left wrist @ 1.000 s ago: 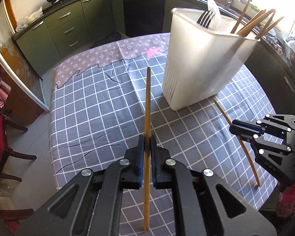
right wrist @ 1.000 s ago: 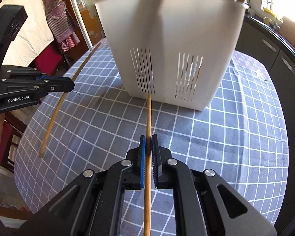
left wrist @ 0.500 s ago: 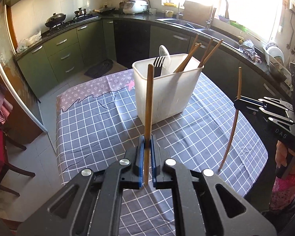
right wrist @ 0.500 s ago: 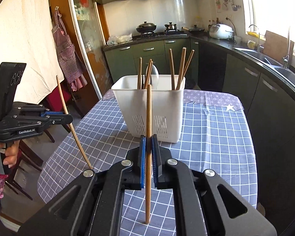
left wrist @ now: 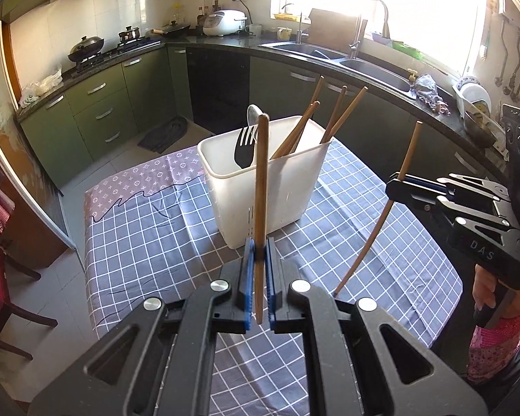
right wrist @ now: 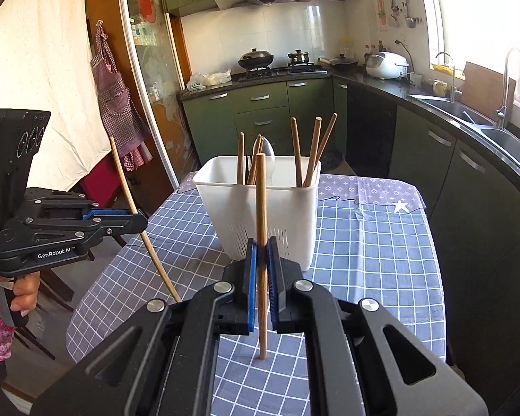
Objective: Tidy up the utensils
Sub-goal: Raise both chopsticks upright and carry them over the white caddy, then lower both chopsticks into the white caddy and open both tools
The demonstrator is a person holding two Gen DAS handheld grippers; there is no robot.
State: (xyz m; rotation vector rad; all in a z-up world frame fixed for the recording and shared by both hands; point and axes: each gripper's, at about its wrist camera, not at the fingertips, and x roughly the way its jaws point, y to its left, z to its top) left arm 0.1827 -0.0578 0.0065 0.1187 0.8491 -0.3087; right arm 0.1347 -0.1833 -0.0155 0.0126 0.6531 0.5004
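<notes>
Both grippers clenching chopsticks upright before the holder

Left gripper [left wrist: 258, 253] is pinching one chopstick [left wrist: 260, 187]; right gripper [right wrist: 261, 253] is pinching another chopstick [right wrist: 261, 208]; the white utensil holder [left wrist: 260, 183] is standing just ahead; tips should clear its rim before lowering.

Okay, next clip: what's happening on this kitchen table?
A person is sorting utensils with a handheld gripper in each hand. The left gripper is shut on one wooden chopstick, and the right gripper is shut on another chopstick. Both sticks are held upright, clear of the checked tablecloth. The white holder ahead already contains chopsticks, a fork and a spoon. Neither held stick is in it yet.
</notes>
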